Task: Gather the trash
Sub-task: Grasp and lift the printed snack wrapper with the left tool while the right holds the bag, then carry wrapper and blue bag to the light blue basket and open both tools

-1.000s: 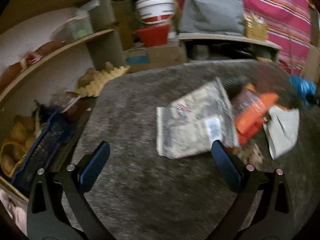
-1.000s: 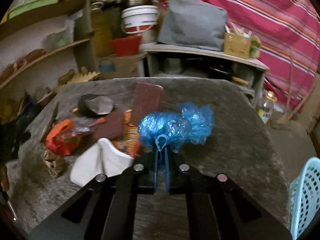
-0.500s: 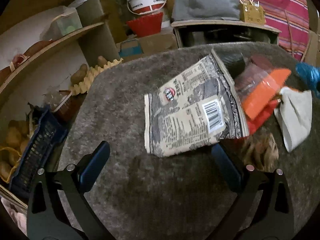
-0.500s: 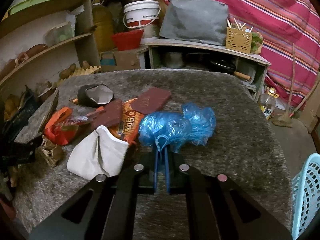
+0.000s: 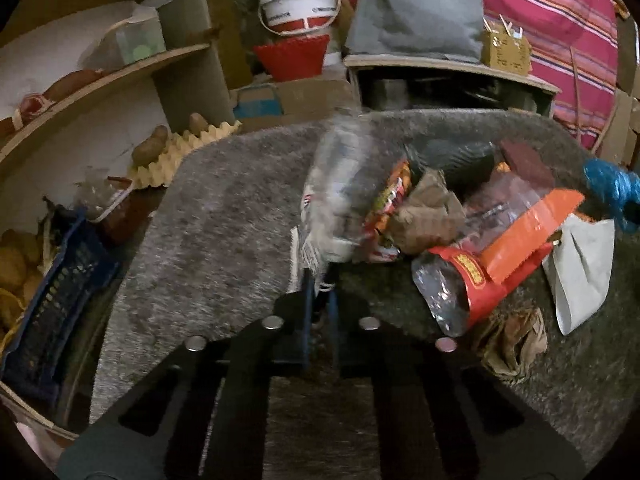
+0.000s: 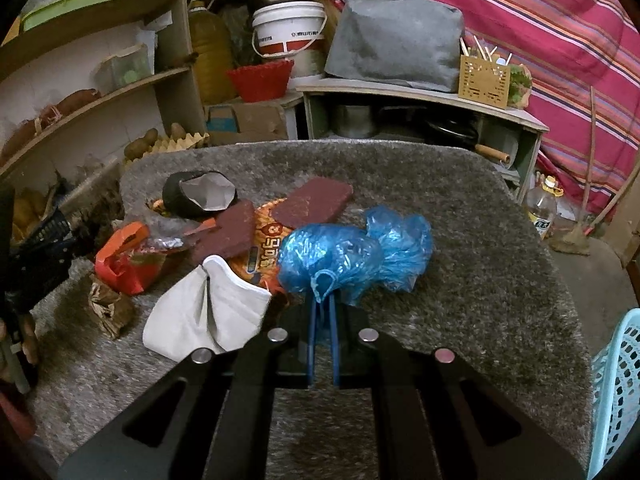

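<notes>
Trash is spread on one counter: two brown bars, one mask. Left fingers are clamped on a wrapper, right fingers on one blue bag.

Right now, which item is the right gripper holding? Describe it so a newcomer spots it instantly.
On the grey carpeted table, look at the near edge of the litter pile. The right gripper pinches a crumpled blue plastic bag. It is the only blue item, beside a white mask.

A crumpled blue plastic bag, a white face mask and an orange-red snack wrapper lie on grey shaggy carpet before a magenta striped cloth.
</notes>
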A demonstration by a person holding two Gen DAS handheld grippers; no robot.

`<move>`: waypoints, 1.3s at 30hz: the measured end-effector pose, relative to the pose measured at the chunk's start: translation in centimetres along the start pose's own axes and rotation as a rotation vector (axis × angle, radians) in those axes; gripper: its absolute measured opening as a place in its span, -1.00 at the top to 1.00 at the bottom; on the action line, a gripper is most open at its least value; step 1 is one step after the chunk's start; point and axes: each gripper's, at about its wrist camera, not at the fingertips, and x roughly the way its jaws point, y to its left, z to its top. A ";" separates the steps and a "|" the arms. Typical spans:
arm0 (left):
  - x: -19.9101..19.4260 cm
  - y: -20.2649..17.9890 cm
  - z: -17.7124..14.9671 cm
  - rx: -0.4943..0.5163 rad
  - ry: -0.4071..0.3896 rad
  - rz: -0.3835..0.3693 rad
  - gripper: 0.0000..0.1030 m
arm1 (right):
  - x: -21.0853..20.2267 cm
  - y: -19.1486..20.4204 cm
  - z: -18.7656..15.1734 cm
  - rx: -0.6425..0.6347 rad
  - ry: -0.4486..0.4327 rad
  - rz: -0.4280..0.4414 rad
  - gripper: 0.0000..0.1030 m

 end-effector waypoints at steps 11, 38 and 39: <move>-4.7 1.1 1.1 -0.054 -0.073 0.044 0.98 | -2.2 0.1 -0.2 -0.003 -0.038 0.014 0.88; -13.3 -11.6 4.4 0.029 -0.221 -0.125 0.98 | -12.4 -9.9 -2.1 0.101 -0.159 -0.088 0.89; -13.4 -13.0 4.8 0.041 -0.225 -0.141 0.98 | -12.9 -10.5 -2.2 0.109 -0.164 -0.096 0.89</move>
